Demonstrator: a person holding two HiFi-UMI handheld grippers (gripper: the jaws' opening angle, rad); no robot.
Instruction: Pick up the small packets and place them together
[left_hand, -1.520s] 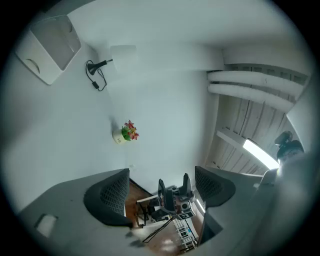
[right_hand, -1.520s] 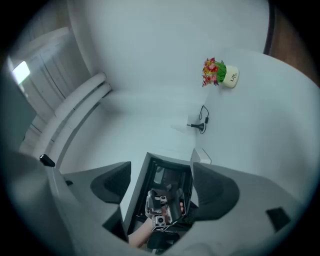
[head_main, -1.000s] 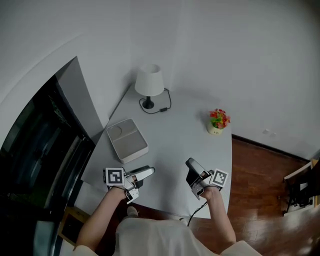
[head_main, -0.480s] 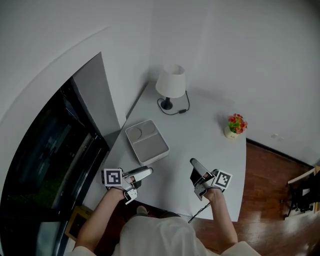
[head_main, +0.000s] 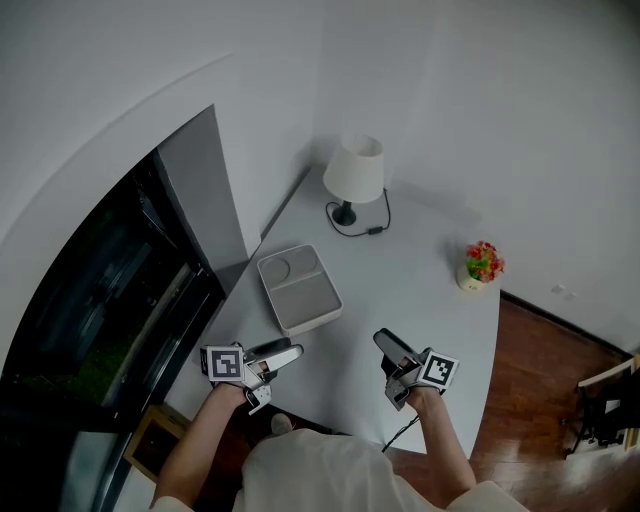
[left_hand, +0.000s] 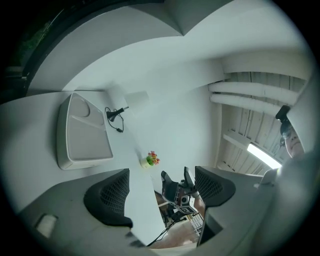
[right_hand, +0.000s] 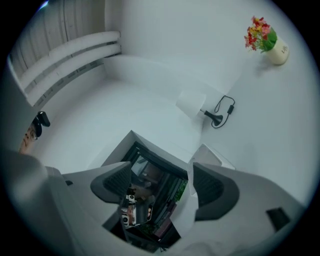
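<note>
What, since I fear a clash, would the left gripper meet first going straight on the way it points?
Probably the right gripper: the left gripper view shows it between the left gripper's open jaws, with only table surface before it. Depth is unclear.

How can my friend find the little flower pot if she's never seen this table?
Find the white table by the wall, with a white lamp at its far end. Right of the lamp, near the table's edge by the wooden floor, sits the small flower pot. It's the only colourful thing: red and orange flowers, while lamp and tray are plain white.
</note>
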